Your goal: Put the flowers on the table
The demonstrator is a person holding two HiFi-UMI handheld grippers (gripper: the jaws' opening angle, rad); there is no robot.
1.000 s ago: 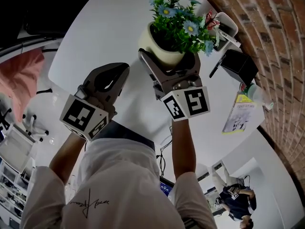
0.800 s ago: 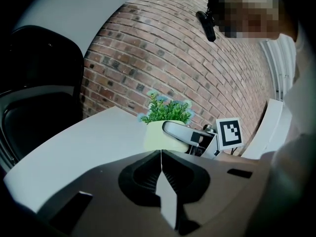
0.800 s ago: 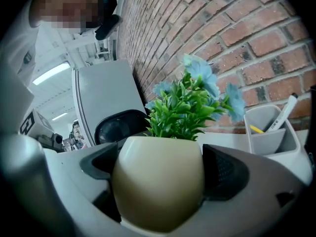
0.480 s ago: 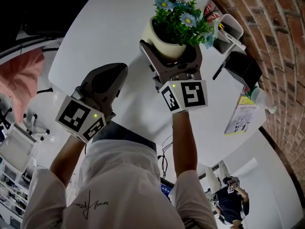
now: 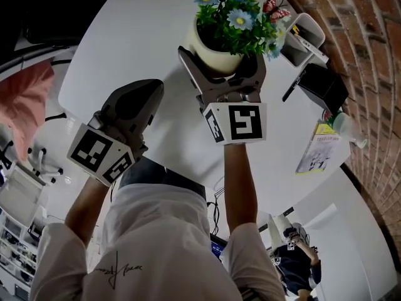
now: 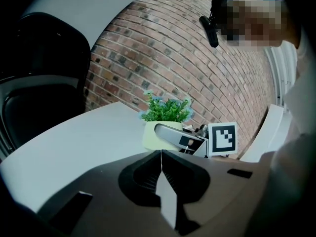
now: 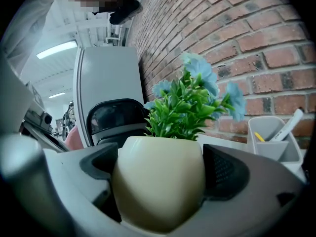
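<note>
A cream pot (image 5: 213, 54) of green leaves and blue flowers (image 5: 233, 19) sits between the jaws of my right gripper (image 5: 220, 60), which is shut on the pot over the white round table (image 5: 144, 36). In the right gripper view the pot (image 7: 158, 181) fills the space between both pads, with the flowers (image 7: 195, 100) above it. My left gripper (image 5: 150, 91) hovers to the left near the table's front edge, jaws shut and empty. The left gripper view shows its shut tips (image 6: 161, 154) and, beyond them, the pot (image 6: 154, 135); the pot's base is hidden.
A grey pen holder (image 5: 304, 36), a black box (image 5: 322, 86) and a booklet (image 5: 318, 146) stand at the table's right, along the brick wall (image 5: 369, 55). A black chair (image 6: 34, 98) is beyond the table. Another person (image 5: 294, 265) stands at lower right.
My right gripper has carried the pot farther out over the table, away from the body. The left gripper has shifted only slightly.
</note>
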